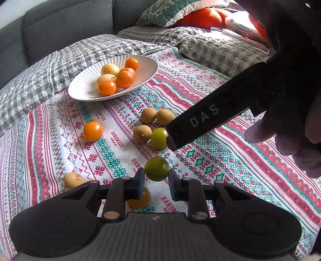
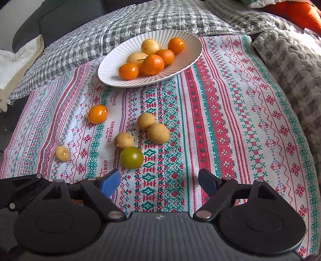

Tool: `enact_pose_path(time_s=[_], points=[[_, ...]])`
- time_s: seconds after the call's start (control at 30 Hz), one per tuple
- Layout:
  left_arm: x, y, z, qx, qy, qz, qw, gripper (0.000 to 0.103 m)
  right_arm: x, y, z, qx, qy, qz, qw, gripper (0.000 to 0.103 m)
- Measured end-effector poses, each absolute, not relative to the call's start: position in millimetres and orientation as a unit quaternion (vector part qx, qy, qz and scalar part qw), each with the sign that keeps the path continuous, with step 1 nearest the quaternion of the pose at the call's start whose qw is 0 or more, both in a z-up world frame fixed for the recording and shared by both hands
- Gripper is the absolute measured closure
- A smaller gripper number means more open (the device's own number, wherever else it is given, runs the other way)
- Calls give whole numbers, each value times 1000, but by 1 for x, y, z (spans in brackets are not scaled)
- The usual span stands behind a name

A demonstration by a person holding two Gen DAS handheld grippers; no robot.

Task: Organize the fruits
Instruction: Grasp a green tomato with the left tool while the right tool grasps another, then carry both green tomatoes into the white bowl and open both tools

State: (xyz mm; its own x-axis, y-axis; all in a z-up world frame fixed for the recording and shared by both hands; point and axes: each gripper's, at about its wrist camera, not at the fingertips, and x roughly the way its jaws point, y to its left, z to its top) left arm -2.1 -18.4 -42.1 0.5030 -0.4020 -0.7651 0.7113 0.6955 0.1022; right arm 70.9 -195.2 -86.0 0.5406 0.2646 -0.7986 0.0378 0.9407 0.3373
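Patterned cloth [image 1: 220,152]; only left view shows gripped green fruit [image 1: 156,168].

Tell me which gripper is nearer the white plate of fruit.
Neither clearly. The left gripper, shut on a green fruit, and the open right gripper both sit well short of the plate.

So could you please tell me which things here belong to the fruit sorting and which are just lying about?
Job: green fruit in the shut left gripper; loose fruit on the cloth; white plate; open right gripper.
Lying about: grey blanket, patterned pillow, sofa.
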Motion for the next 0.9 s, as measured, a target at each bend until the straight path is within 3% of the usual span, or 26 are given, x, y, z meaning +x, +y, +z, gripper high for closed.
enact_pose_path(time_s=[0.37,0.67,0.9], points=[[0,-18,-42,209,379,-325,841,84,76,-186,-86,170,457,97,868,33],[-1,-18,-43,212,381,-322,840,84,85,-171,-93,131,451,104,877,50],[1,-19,-45,212,384,-319,840,84,85,-168,-92,112,447,113,880,77]])
